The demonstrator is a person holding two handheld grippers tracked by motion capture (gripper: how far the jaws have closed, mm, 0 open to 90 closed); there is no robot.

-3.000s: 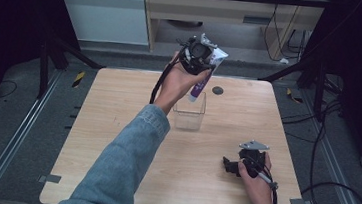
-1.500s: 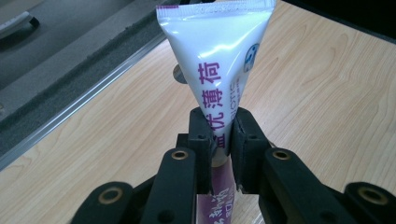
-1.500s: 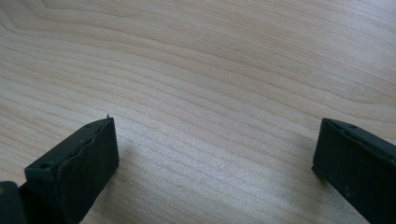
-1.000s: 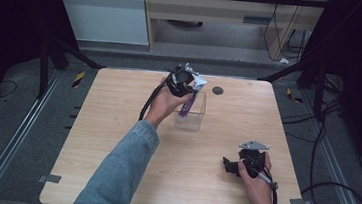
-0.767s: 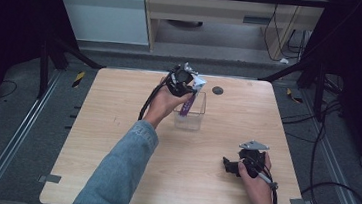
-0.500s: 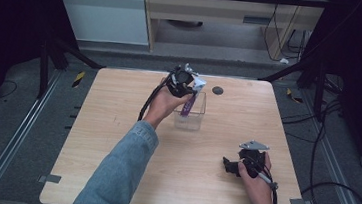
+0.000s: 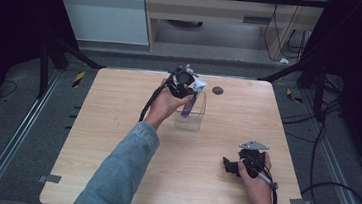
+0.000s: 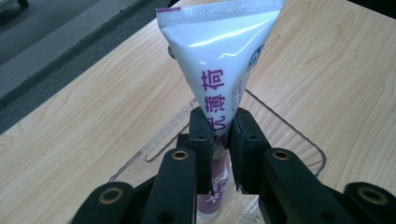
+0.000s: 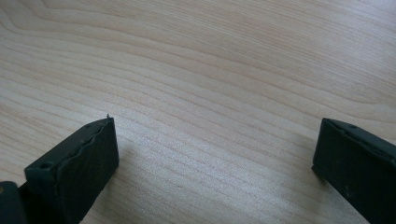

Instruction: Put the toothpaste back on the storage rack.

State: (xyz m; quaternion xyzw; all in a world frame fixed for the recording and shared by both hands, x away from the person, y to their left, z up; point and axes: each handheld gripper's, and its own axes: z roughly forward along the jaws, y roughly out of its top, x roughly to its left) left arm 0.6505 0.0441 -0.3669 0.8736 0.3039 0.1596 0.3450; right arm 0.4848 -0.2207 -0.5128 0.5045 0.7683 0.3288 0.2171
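Note:
A white and purple tube (image 8: 219, 79) with purple lettering is clamped between the jaws of my left gripper (image 8: 220, 135), crimped end up. Its lower end reaches down into a clear plastic box (image 8: 299, 140) on the wooden table. In the high view the left gripper (image 7: 185, 82) hovers over the box (image 7: 190, 118) near the table's far middle, with the tube (image 7: 188, 105) slanting into it. My right gripper (image 7: 233, 166) rests low at the front right of the table. Its jaws stand wide apart in the right gripper view (image 9: 215, 154), with bare wood between them.
A small dark round mark (image 7: 217, 90) lies on the table (image 7: 115, 141) just right of the box. Black stand legs and cables flank the table on the floor. A cabinet stands beyond the far edge.
My left gripper has lowered the tube from high above the box down into it. Over the last second nothing has moved. The right gripper has stayed put.

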